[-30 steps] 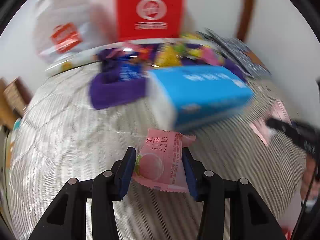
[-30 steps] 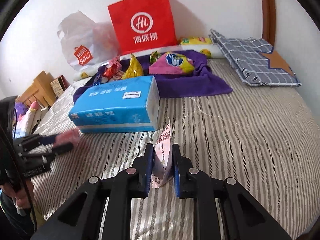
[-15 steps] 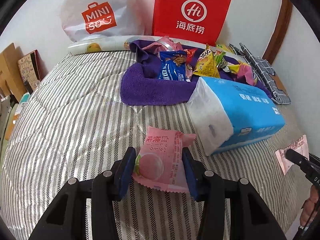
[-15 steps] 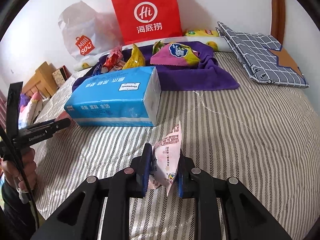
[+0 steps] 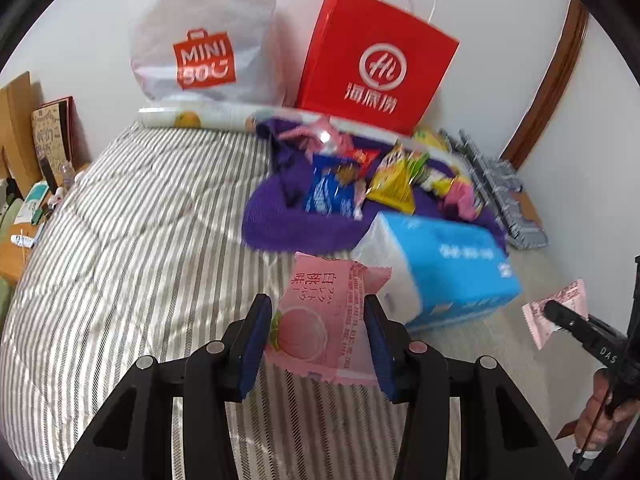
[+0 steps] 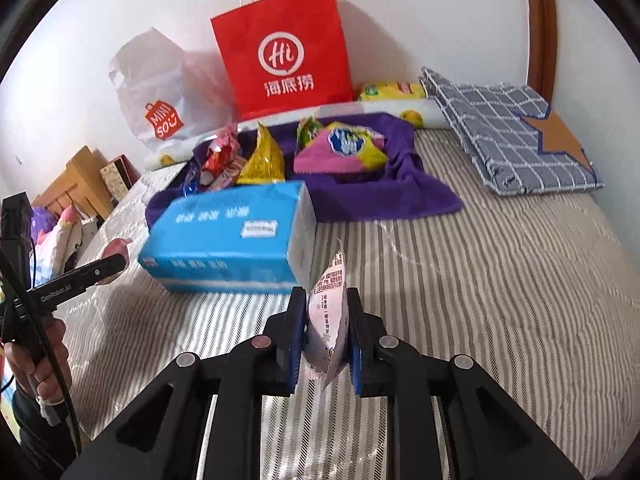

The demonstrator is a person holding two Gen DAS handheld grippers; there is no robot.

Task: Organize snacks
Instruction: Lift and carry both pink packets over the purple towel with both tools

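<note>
My left gripper (image 5: 318, 334) is shut on a flat pink peach snack packet (image 5: 324, 320), held above the striped bed. My right gripper (image 6: 326, 332) is shut on a second pink packet (image 6: 328, 312), held edge-on; it also shows at the right of the left wrist view (image 5: 560, 312). The left gripper shows at the left edge of the right wrist view (image 6: 108, 264). A purple towel (image 5: 280, 224) (image 6: 400, 192) at the back of the bed carries several snack bags, among them a blue one (image 5: 330, 196), a yellow one (image 6: 262, 160) and a pink-and-yellow one (image 6: 344, 148).
A blue tissue pack (image 5: 440, 264) (image 6: 232, 236) lies in front of the towel. A red paper bag (image 6: 284, 64) and a white plastic bag (image 5: 200, 40) stand against the wall. A folded checked cloth (image 6: 504, 140) lies at the right. A wooden nightstand (image 5: 16, 160) is left of the bed.
Both grippers have lifted and tilted slightly upward with their packets still held; the view shows more of the wall and bags. The left gripper has swung left.
</note>
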